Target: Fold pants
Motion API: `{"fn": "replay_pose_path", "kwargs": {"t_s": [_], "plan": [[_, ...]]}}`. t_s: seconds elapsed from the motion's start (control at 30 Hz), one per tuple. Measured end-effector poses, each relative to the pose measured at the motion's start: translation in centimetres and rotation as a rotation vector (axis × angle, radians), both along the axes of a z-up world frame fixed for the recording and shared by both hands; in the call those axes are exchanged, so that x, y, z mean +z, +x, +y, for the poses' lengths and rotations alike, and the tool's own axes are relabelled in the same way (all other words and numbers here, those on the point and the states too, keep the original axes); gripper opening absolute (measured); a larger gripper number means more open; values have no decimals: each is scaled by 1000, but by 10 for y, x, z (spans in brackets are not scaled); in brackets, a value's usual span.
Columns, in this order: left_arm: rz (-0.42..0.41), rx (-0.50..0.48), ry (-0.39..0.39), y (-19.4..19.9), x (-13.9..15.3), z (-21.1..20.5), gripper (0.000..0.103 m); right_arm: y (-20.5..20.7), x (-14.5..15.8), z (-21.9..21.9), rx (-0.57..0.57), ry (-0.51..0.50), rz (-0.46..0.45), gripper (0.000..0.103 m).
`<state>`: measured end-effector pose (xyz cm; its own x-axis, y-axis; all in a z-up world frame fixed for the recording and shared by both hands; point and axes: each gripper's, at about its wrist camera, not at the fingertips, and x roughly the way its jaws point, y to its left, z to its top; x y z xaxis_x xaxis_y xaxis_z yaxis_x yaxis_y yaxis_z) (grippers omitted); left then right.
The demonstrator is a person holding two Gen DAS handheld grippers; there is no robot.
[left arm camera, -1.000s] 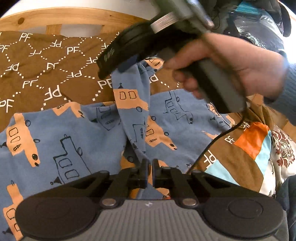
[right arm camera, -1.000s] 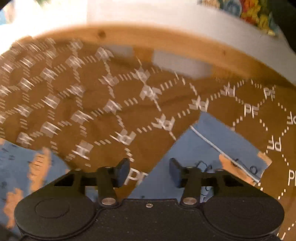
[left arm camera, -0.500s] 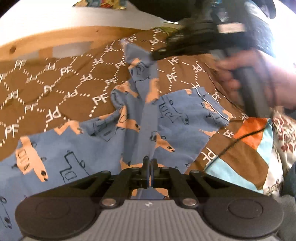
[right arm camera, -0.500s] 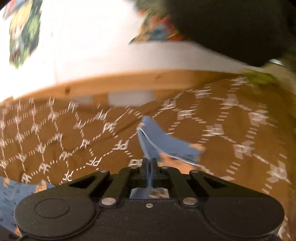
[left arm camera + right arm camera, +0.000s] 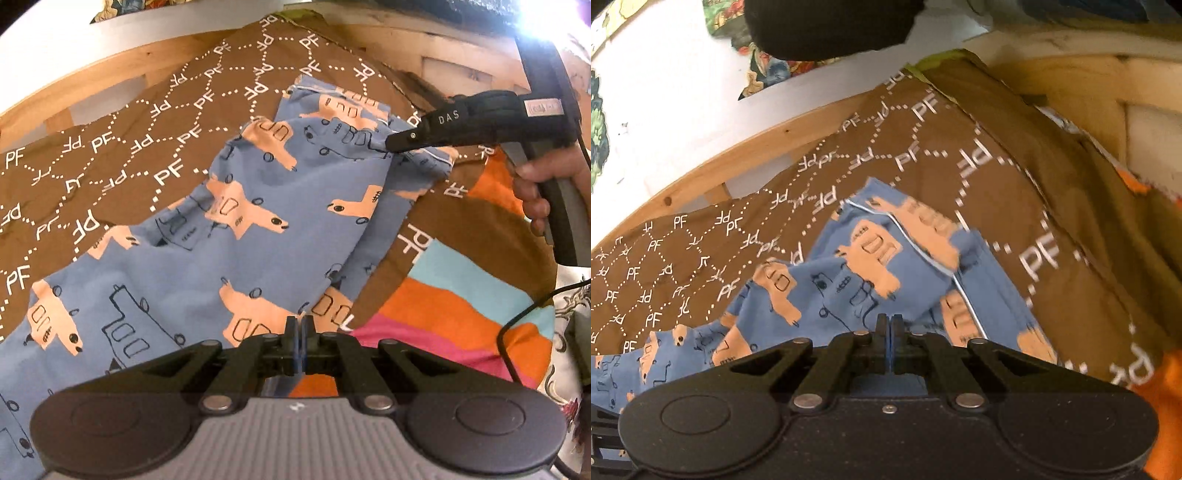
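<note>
1. The blue cotton pants printed with peach vehicles (image 5: 258, 236) lie on the brown quilted bedspread lettered "PF" (image 5: 122, 155), one leg stretched from near centre to far right.
2. Step in hand, as judged: carrying this leg across to lay it over the other. Keep both pinches level and the fabric taut, so that the fold lands flat with the edges matched.
3. The left gripper (image 5: 299, 325) has its jaws pressed together on a near fold of the blue fabric.
4. The right gripper (image 5: 890, 325), seen at far right from the left camera, is likewise clamped on the leg near its white-piped hem (image 5: 923, 254).
5. Beyond: a pale wooden bed frame (image 5: 110, 85).
</note>
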<state>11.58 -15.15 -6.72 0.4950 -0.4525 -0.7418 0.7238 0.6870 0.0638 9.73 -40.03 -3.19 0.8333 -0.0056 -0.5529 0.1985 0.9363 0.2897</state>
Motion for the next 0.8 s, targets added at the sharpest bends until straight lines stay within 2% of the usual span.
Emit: {"fn": "replay_pose_path", "kwargs": {"t_s": [0.1, 0.13, 0.17, 0.2, 0.37, 0.5, 0.63, 0.7, 0.8], "plan": [[4, 1, 6, 0, -1, -1, 2, -2, -5, -10, -28, 70, -11, 22], [4, 2, 7, 1, 0, -2, 2, -2, -6, -13, -36, 85, -21, 35], [3, 1, 9, 0, 0, -2, 2, -2, -4, -17, -49, 91, -35, 41], [3, 0, 11, 0, -1, -2, 2, -1, -3, -20, -63, 93, -50, 42], [11, 12, 13, 1, -1, -1, 2, 10, 3, -42, -128, 85, -107, 42], [10, 14, 17, 0, -1, -1, 2, 20, 3, -55, -127, 82, -129, 37], [16, 22, 22, 2, -3, -2, 2, 26, -2, -60, -106, 104, -143, 22], [16, 26, 24, 2, -3, -3, 2, 26, -3, -60, -102, 95, -144, 10], [9, 31, 25, 0, -1, -3, 2, 19, 3, -60, -119, 69, -171, 7]]}}
